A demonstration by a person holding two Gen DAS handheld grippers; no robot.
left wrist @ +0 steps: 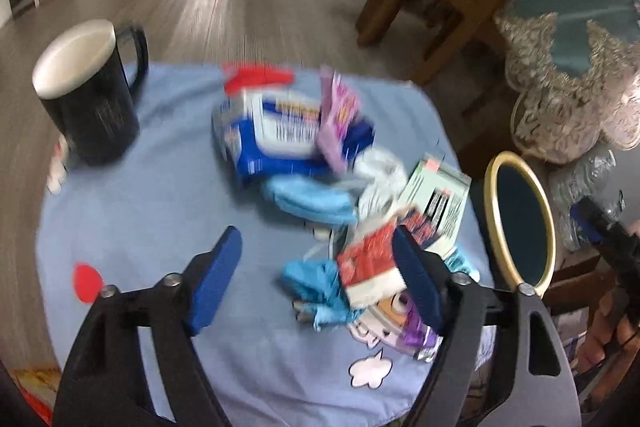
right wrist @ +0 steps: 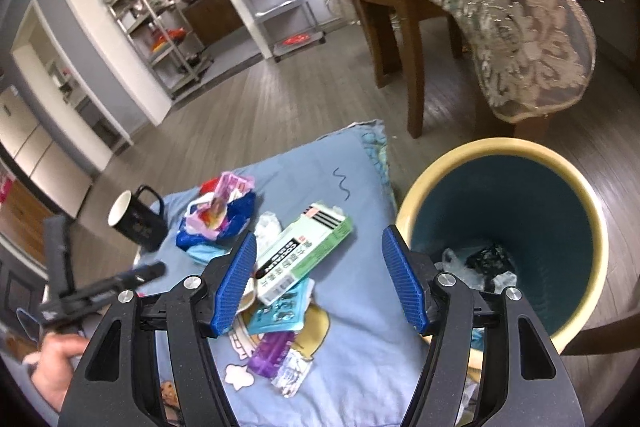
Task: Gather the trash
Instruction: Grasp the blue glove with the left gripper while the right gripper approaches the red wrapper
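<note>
The left gripper (left wrist: 318,267) hangs over the blue cloth (left wrist: 160,195) with its blue pads spread apart and nothing pinched between them. Just inside its right-hand pad lies a red-and-white wrapper (left wrist: 370,269), close to that pad, though the blur hides whether they touch; a crumpled light-blue scrap (left wrist: 320,287) sits in the gap nearer the middle. Beyond the fingertips lies a pale green carton (left wrist: 440,203), and farther ahead a blue-and-white bag (left wrist: 272,135) with a pink packet (left wrist: 338,111) on it. Off to the far left ahead stands a black mug (left wrist: 90,95). To the right, past the cloth's edge, is the cream-rimmed bin (left wrist: 520,219).

The right gripper (right wrist: 318,279) is likewise parted and empty, held above the cloth's right side. The green carton (right wrist: 304,251) lies between and just ahead of its fingertips, toward the left pad; a teal packet (right wrist: 282,311) lies under the carton's near end, and a purple wrapper (right wrist: 270,351) lies lower, between the arms. The bin (right wrist: 520,155) stands just to the right of the right-hand pad, with crumpled trash (right wrist: 480,263) already at its bottom. A hand (right wrist: 56,367) holding the other tool shows at the far left.
</note>
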